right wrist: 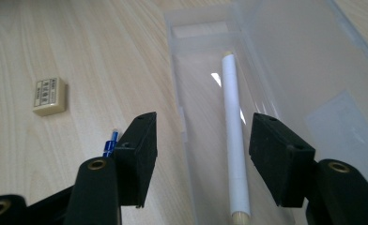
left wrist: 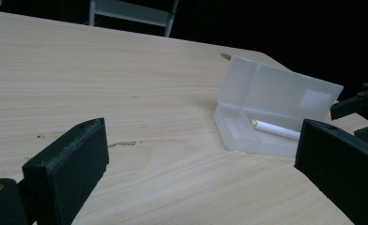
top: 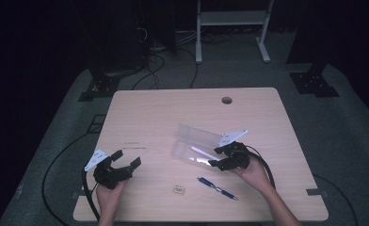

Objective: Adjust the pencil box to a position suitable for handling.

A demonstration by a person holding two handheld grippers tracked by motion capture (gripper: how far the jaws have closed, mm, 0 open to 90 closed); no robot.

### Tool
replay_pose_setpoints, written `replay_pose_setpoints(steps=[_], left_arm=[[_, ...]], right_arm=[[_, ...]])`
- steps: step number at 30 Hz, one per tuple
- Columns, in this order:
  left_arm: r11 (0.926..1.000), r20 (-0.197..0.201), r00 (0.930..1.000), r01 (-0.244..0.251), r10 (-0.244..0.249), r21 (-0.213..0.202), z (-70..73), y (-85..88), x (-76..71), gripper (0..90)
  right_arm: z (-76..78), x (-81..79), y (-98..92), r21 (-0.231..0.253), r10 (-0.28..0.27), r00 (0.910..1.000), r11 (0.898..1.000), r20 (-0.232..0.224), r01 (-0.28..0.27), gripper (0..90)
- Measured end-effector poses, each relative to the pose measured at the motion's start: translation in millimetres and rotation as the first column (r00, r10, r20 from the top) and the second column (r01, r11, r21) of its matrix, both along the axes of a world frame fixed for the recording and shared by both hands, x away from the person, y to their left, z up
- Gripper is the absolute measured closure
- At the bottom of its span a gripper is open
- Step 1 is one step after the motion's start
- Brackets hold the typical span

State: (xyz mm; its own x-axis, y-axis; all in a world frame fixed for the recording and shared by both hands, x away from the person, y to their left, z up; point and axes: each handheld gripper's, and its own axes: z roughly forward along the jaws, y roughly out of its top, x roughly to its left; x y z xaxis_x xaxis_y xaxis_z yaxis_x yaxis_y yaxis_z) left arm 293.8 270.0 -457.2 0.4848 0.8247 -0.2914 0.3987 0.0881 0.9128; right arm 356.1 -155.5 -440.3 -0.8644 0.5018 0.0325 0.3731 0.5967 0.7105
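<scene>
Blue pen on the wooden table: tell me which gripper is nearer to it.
Right. The right gripper hovers over the open translucent plastic case, just beyond the blue pen. The left gripper sits far off near the table's opposite side.

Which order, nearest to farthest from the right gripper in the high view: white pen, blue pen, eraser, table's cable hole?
From the right gripper:
1. White pen, in the open clear case just left of the jaws.
2. Blue pen, on the table below the gripper, toward the near edge.
3. Eraser, further left along the near side.
4. Cable hole, at the far edge.
</scene>
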Motion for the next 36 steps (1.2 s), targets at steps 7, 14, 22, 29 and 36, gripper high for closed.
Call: replay_pose_setpoints(steps=[7, 14, 22, 29, 36], left_arm=[[1.0, 0.0, 1.0, -0.002, 0.002, -0.002, 0.1, 0.2, -0.1, 2.1], [1.0, 0.001, 1.0, 0.0, 0.0, 0.003, 0.1, -0.5, -0.3, 2.1], [1.0, 0.0, 1.0, 0.001, -0.001, 0.003, 0.0, -0.7, -0.2, 2.1], [1.0, 0.0, 1.0, 0.001, -0.001, 0.005, 0.2, -1.2, -0.5, 2.1], [1.0, -0.001, 1.0, 0.003, -0.003, 0.008, 0.2, -1.6, -0.3, 2.1]], right_arm=[[2.7, -12.9, -4.3, -0.013, 0.014, 0.9999, 1.0, 0.005, -0.013, 40.0], [-0.3, -23.8, -9.6, -0.005, 0.018, 0.9998, 1.0, 0.001, -0.018, 39.0], [-5.5, -38.9, -10.3, -0.014, 0.038, 0.9993, 0.999, -0.005, -0.038, 38.9], [-8.3, -46.0, -11.6, -0.013, 0.044, 0.999, 0.999, -0.008, -0.044, 39.2], [-15.6, -52.3, -12.6, -0.024, 0.048, 0.9987, 0.999, -0.02, -0.048, 39.5]])
